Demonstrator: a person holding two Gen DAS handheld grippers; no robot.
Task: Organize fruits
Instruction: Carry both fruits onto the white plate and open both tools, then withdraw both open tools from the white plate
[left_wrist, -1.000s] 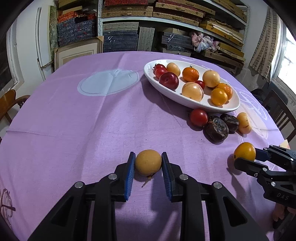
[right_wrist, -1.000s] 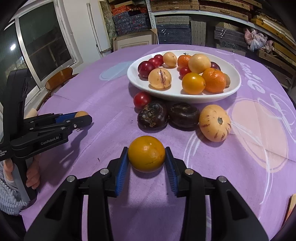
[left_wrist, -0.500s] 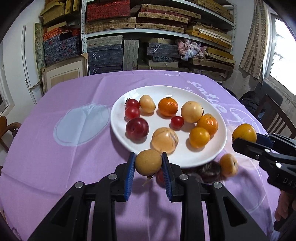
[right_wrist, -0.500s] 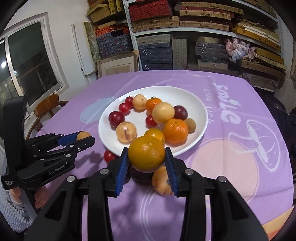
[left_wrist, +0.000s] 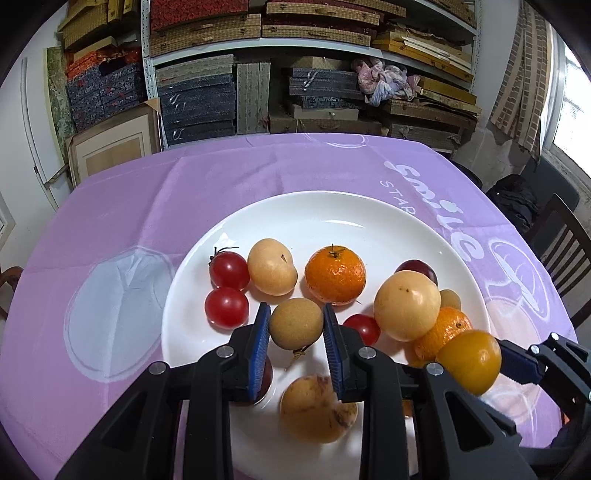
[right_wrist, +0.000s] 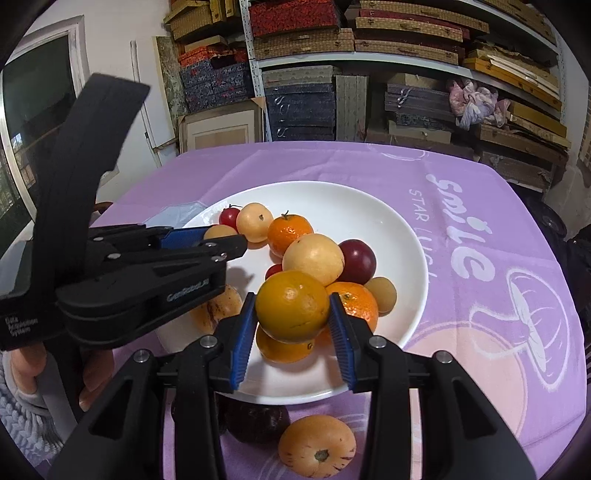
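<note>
My left gripper (left_wrist: 295, 341) is shut on a small tan round fruit (left_wrist: 295, 324) and holds it above the white plate (left_wrist: 332, 218), over its near middle. My right gripper (right_wrist: 293, 325) is shut on a yellow-orange fruit (right_wrist: 292, 305) and holds it above the plate's (right_wrist: 369, 206) near side. That fruit also shows in the left wrist view (left_wrist: 470, 361). The plate holds cherry tomatoes (left_wrist: 229, 270), a mandarin (left_wrist: 335, 275), pale yellow fruits (left_wrist: 406, 304), a plum (right_wrist: 357, 261) and other fruits.
A striped yellow fruit (right_wrist: 317, 445) and a dark fruit (right_wrist: 256, 422) lie on the purple tablecloth (right_wrist: 498, 229) in front of the plate. Shelves with boxes (left_wrist: 295, 74) stand behind the table. A wooden chair (left_wrist: 565, 243) stands at the right.
Both grippers rose from the tablecloth and moved forward with their fruits; they now hang over the plate, which looks closer and larger.
</note>
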